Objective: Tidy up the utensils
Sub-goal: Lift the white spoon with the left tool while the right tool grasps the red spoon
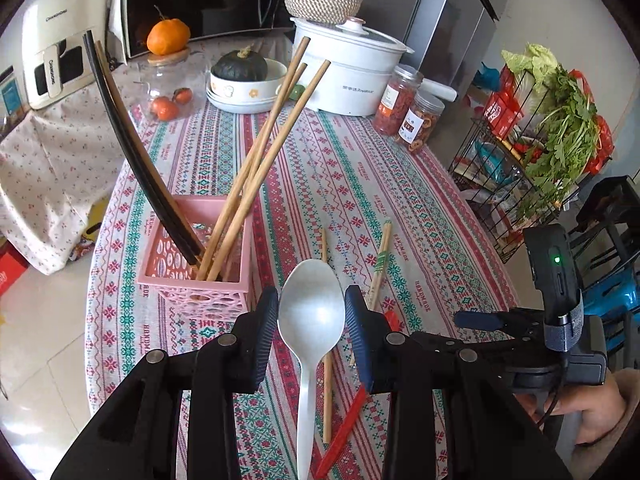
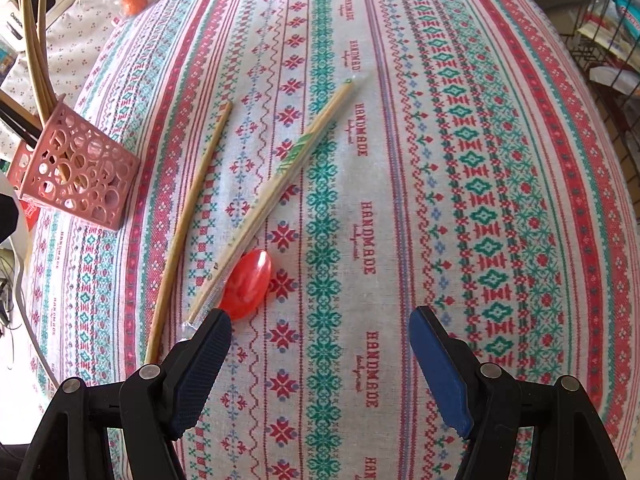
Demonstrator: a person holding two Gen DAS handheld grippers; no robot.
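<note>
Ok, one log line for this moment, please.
left gripper: shut on white spoon | right gripper: open, empty | red spoon: on tablecloth | pink basket: holds chopsticks

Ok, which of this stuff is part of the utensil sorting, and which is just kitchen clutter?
Job: white spoon in left gripper; pink basket; red spoon; loose chopstick; wrapped chopsticks.
Clutter: cooker, squash bowl, jars, vegetable rack.

White spoon seemingly between fingers
</note>
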